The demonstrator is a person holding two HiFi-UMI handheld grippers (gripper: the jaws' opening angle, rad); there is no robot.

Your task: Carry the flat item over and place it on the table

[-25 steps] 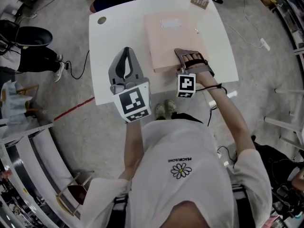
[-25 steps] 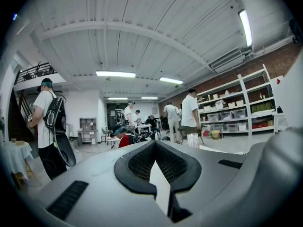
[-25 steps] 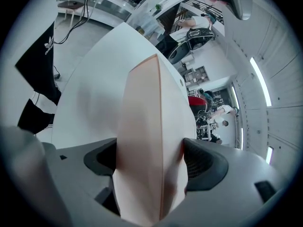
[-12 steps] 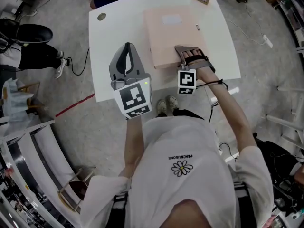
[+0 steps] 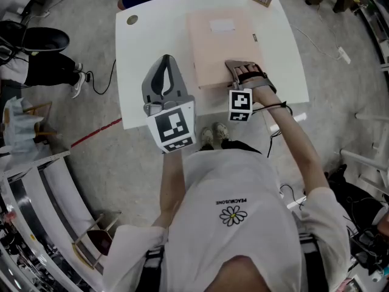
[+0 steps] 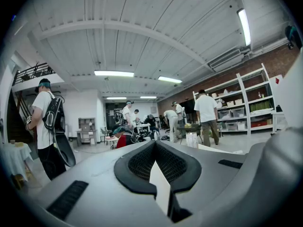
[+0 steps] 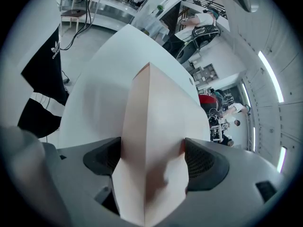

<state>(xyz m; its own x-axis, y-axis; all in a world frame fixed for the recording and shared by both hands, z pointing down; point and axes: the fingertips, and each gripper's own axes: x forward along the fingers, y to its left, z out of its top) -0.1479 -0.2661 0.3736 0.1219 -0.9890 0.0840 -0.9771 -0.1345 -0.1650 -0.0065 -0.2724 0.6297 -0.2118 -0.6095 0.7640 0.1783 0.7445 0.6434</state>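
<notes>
One grip active: my right gripper is clamped on the pink flat box; my left gripper is closed, empty.
Open squarely, then withdraw without dragging it across the table.

The person's white T-shirt, at the near edge of the head view, carries a small black print reading roughly "PEACMUSONE" beside a daisy drawing. In the right gripper view, a black garment at the left bears the adidas logo. The white label on the flat item cannot be read.
</notes>
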